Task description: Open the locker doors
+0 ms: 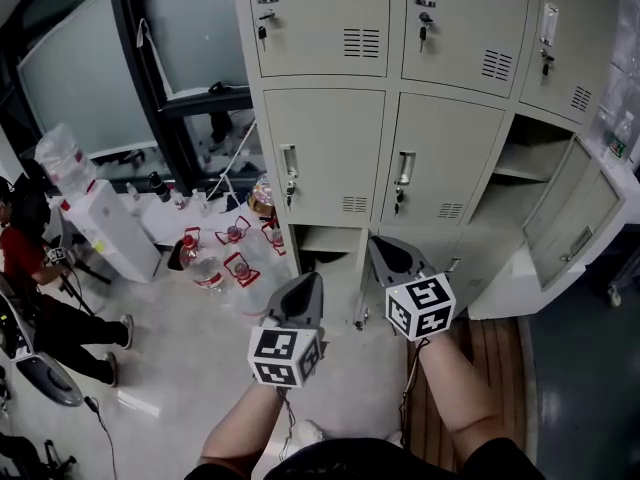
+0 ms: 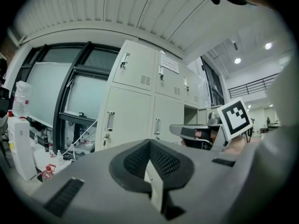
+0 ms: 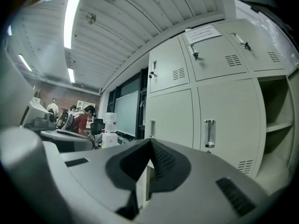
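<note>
In the head view, a person in a red top point(image 1: 18, 253) sits at the frame's 9 o'clock edge. Toward 10 o'clock a white water dispenser point(image 1: 115, 230) stands on the floor point(image 1: 190, 358), carrying an upturned bottle point(image 1: 62, 156). Just right of it is a cluster of water jugs with red handles point(image 1: 228, 258), close to the foot of the lockers. At the frame's 6 o'clock the left gripper point(image 1: 310, 282) is held level and points toward 12 o'clock; its own view shows the left gripper point(image 2: 149, 142) pressed together at the tips with nothing between the jaws. Beside it, at its 2 o'clock, the right gripper point(image 1: 380, 250) points the same way, and the right gripper view shows it point(image 3: 150, 140) likewise pressed together and empty. Neither touches the bank of beige lockers point(image 1: 330, 28), which fills the frame from 12 to 2 o'clock. The two middle-row doors point(image 1: 325, 138) point(image 1: 450, 143), straight ahead of the grippers, are closed, each with a vertical handle point(image 1: 290, 168). The top-row doors are closed too. At 3 o'clock one compartment point(image 1: 525, 168) stands open, its door point(image 1: 572, 223) swung out to the right.
</note>
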Demonstrator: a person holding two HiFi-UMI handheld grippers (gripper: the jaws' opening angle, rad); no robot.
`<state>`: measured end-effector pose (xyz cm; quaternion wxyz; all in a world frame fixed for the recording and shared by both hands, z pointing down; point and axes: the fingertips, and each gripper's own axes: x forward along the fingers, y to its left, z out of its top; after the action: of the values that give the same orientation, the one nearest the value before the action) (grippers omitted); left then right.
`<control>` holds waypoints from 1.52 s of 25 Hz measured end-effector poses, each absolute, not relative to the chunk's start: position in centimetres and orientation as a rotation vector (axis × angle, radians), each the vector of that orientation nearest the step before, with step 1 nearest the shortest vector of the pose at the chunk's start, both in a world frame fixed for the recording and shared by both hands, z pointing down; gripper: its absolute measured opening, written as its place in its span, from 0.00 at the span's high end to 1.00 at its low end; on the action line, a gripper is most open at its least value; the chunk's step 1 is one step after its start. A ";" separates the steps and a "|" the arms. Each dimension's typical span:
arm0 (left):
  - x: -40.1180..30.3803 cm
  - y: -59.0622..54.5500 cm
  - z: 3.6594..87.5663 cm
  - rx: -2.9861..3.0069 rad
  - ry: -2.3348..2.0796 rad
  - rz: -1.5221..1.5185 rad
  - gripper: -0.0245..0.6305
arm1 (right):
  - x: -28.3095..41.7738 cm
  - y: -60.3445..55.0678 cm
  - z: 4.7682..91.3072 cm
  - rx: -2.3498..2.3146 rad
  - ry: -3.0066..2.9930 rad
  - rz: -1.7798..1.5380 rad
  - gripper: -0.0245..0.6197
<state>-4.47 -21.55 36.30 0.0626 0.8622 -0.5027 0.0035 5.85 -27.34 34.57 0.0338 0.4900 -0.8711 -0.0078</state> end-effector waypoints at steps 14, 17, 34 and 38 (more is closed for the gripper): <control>-15.4 -22.9 36.2 2.615 -1.539 0.009 0.96 | -6.6 -29.7 34.5 1.485 -2.695 -0.019 0.96; -17.0 -22.9 36.4 2.603 -1.554 0.002 0.96 | -8.1 -30.1 34.7 1.473 -2.694 -0.012 0.96; -18.9 -28.0 37.2 2.584 -1.584 0.004 0.96 | -10.9 -38.9 35.2 1.441 -2.741 0.044 0.91; -17.9 -30.3 37.3 2.601 -1.576 0.019 0.96 | -10.9 -42.3 35.4 1.442 -2.744 0.046 0.85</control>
<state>-17.94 -30.29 37.33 0.0499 0.8542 -0.5175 0.0062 -10.88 -42.33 35.41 0.0208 0.4650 -0.8850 0.0147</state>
